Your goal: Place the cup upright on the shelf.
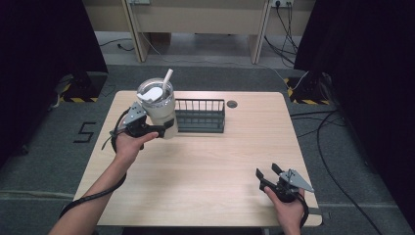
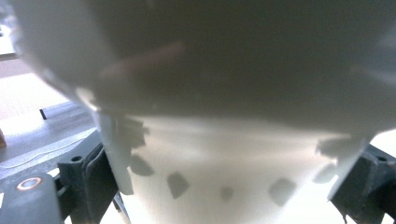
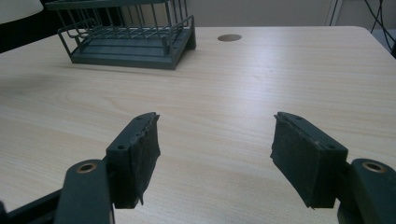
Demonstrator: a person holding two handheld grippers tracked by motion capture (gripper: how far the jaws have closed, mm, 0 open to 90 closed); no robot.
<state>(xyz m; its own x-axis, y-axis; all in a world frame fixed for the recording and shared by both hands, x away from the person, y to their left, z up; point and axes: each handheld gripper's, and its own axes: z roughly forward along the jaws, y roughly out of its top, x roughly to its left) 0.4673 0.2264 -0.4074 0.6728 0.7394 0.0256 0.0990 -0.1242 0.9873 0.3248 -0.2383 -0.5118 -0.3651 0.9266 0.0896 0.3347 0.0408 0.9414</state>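
- Tumbler [image 1: 160, 108]: cream white, with a white straw [image 1: 167, 77] and clear lid.
- Wire rack [image 1: 200, 116] beside the tumbler: dark grey-green.
- Surface [image 1: 205, 166]: pale wood grain.
- Right tool [image 1: 268, 173]: black, with a grey plate.

Legible markings, one item: a black figure "5" [image 1: 84, 132] is showing on the grey carpeted floor [image 1: 44, 147], to the left of the bench [image 1: 205, 166], in the high view. Nothing readable is appearing on the tumbler [image 1: 159, 110], the wire rack [image 1: 200, 116] or the bench surface in either gripper view.
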